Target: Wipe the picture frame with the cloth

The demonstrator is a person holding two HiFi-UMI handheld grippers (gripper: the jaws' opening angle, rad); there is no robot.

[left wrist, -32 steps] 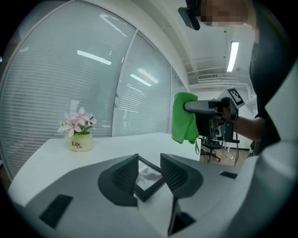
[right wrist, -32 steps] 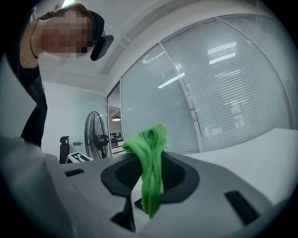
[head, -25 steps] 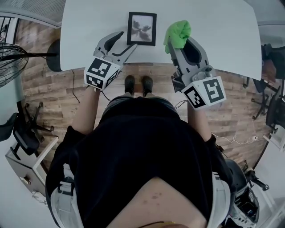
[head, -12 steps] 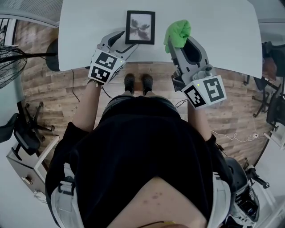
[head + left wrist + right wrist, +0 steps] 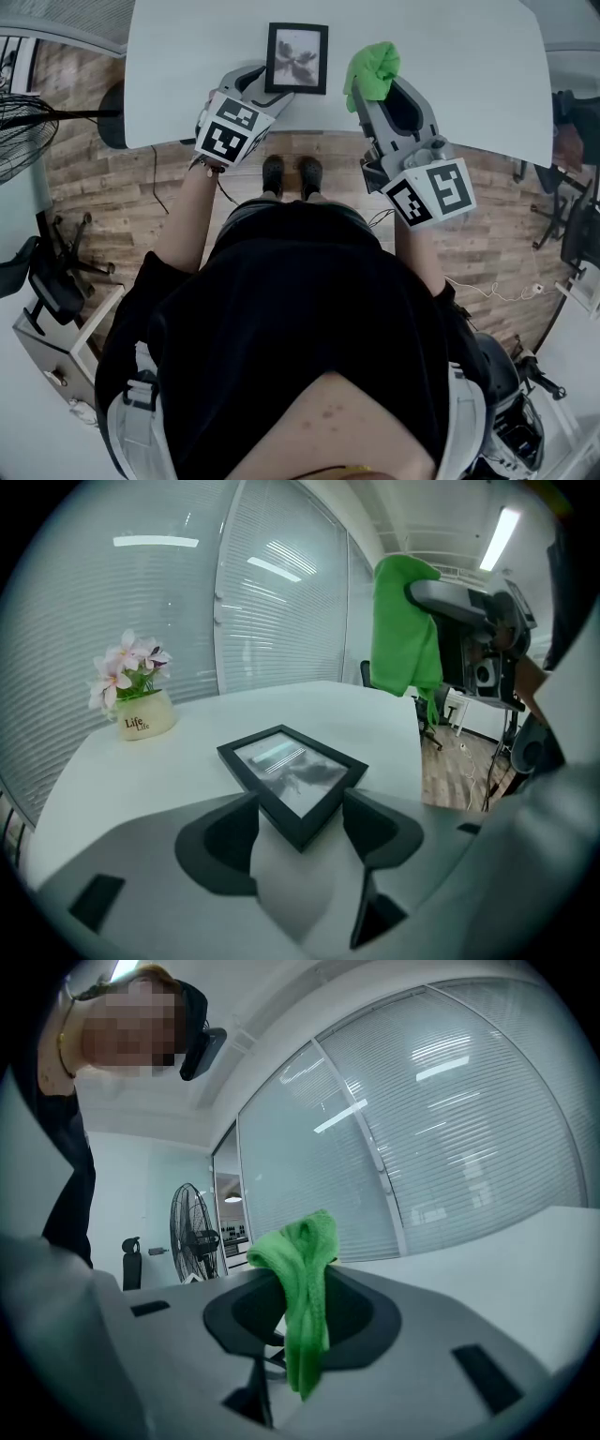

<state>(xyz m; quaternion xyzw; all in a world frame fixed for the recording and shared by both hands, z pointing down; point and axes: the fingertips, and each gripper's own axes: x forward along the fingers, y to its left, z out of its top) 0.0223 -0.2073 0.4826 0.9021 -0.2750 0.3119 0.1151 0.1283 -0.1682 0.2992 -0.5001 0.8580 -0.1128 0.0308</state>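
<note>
**Head view.** The white table [image 5: 450,66] stands on a wood-plank floor [image 5: 122,197], with a floor fan [image 5: 23,131] and an office chair [image 5: 47,272] to the left. The picture frame [image 5: 297,58] lies flat near the table's front edge. The left gripper [image 5: 265,86] points down at its near left corner. The right gripper [image 5: 380,89] is beside the frame on the right, clear of it, and carries the green cloth [image 5: 373,70].

**Left gripper view.** The jaws have just been opening and stand wide. The near corner of the picture frame [image 5: 292,778] lies between them, and the pads do not press on it. A flowerpot [image 5: 145,714] stands further back on the table [image 5: 375,714], in front of the blind-covered glass wall [image 5: 272,602].

**Right gripper view.** The jaws are clamped on the cloth [image 5: 305,1307] (its free end bunches above them). Behind are the fan [image 5: 192,1232] and glass wall [image 5: 450,1147]
</note>
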